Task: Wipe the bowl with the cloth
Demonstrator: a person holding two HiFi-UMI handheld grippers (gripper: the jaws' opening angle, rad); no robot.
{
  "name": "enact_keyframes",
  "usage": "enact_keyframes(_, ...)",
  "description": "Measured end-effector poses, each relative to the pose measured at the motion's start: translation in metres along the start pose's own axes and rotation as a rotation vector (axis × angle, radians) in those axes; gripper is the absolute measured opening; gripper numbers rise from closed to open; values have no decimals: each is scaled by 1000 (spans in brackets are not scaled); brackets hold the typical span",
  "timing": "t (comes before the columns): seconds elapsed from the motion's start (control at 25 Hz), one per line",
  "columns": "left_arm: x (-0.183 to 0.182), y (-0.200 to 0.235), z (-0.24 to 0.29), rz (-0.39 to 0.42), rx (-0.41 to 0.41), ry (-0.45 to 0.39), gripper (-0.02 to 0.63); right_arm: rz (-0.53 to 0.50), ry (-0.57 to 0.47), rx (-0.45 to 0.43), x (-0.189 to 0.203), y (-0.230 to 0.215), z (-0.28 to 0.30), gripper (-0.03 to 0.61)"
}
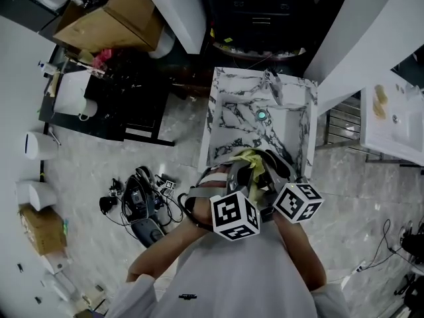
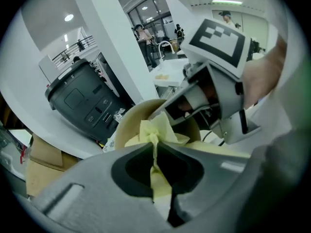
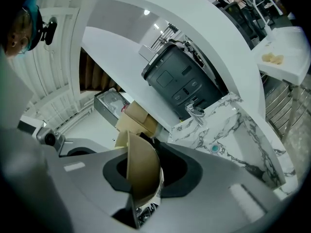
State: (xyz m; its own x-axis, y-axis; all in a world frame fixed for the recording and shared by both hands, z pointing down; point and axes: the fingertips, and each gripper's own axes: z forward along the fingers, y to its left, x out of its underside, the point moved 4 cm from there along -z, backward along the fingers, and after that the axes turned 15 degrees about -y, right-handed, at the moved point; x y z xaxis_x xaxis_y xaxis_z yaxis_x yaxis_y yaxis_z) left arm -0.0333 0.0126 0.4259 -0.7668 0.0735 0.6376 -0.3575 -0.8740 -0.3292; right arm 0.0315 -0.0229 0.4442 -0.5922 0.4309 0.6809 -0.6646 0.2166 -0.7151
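Clamping one yellow cloth [image 2: 158, 130], left fingers [image 2: 87, 188] face one tan bowl [image 3: 141, 174] pinched by right fingers [image 3: 228, 178].

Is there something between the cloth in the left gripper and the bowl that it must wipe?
Nothing visible: the cloth, pinched in the left gripper, sits directly before the bowl held in the right gripper.

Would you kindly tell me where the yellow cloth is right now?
In the left gripper view, the yellow cloth is pinched by the left gripper, just in front of the tan bowl.
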Motion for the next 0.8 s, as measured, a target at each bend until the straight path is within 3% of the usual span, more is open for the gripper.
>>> enact_keyframes(0.24,-13,-12,-2,-74,108,-47,26,47,-21,-10,-9,-4,2,77)
enact_keyframes(0.48,-22,-5,-5,-136,112,-94,26,56,-42,-5,-14,-4,0,77)
enact_keyframes(0.68,-25,-4,-7,-116,103,-89,26,38,-41,9,-11,0,-3,77)
enact_keyframes(0.8,-19,6,-3,-39,18,-41,26,22,-27,20,-7,1,-6,77)
